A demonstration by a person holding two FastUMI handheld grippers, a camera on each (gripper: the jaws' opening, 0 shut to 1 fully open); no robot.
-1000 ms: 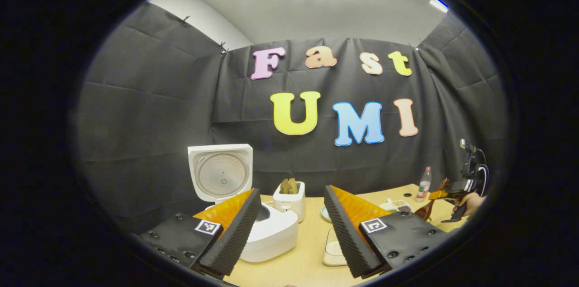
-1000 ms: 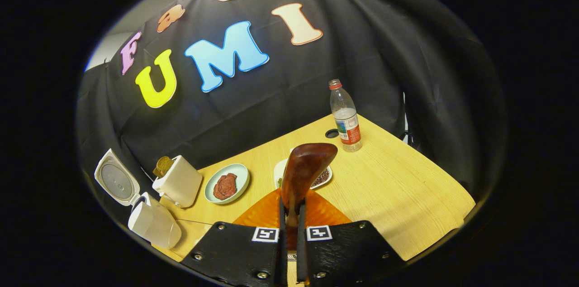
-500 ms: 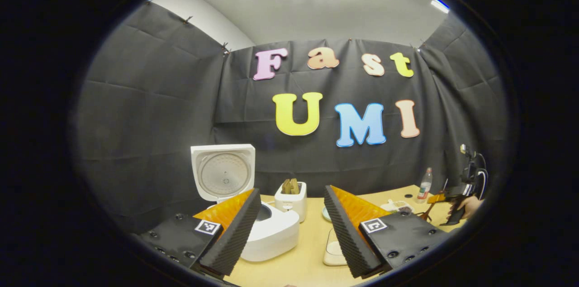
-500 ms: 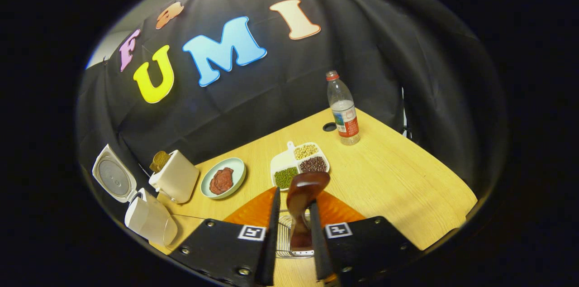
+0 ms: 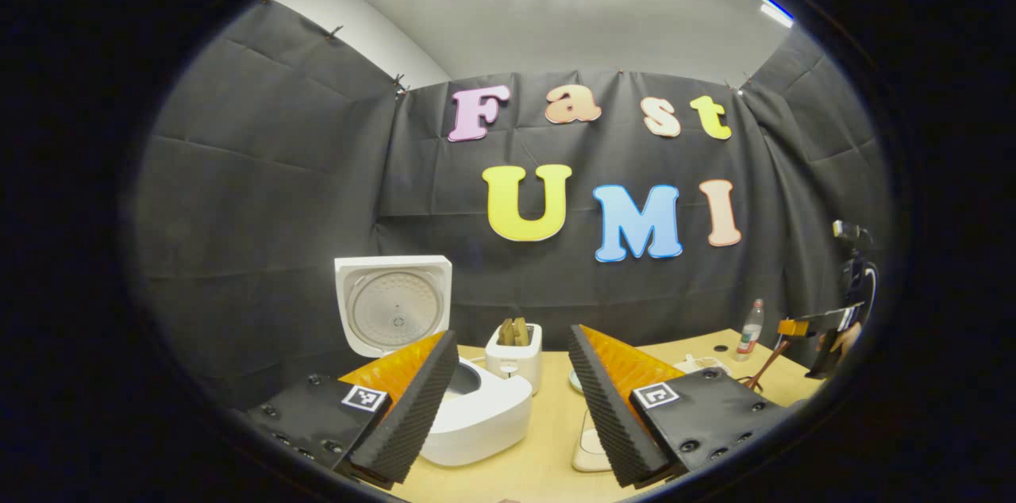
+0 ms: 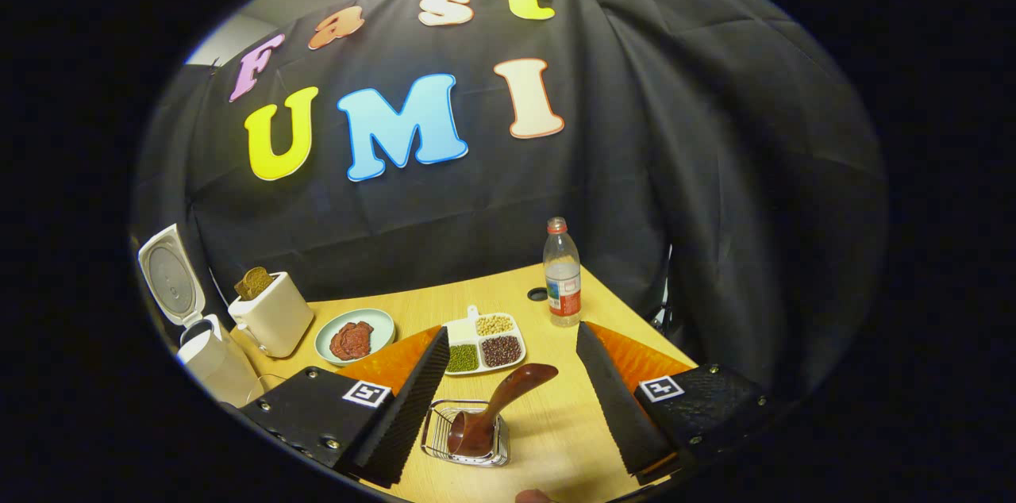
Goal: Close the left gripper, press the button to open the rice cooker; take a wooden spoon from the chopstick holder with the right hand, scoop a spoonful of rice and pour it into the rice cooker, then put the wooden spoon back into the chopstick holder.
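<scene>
The white rice cooker [image 5: 484, 420] stands with its lid [image 5: 394, 303] up, just beyond my left gripper [image 5: 511, 332], which is open and holds nothing. A pale rice container [image 5: 589, 451] sits partly behind one of its fingers [image 5: 607, 408]. In the right gripper view the wooden spoon [image 6: 502, 406] leans, bowl down, in the wire chopstick holder [image 6: 468, 439]. My right gripper [image 6: 513, 328] is open above it, fingers apart on either side and clear of the spoon. That gripper [image 5: 794, 327] also appears far right in the left gripper view, held by a hand [image 5: 843, 340].
A toaster with bread [image 6: 272, 314], a plate of red meat [image 6: 355, 336], a divided dish of beans [image 6: 486, 343] and a water bottle [image 6: 562, 274] stand on the wooden table [image 6: 548, 416]. The open cooker [image 6: 208, 360] is at its left end.
My right gripper has opened and let go of the spoon, which now rests in the holder, and it has drawn back. The left gripper has barely moved.
</scene>
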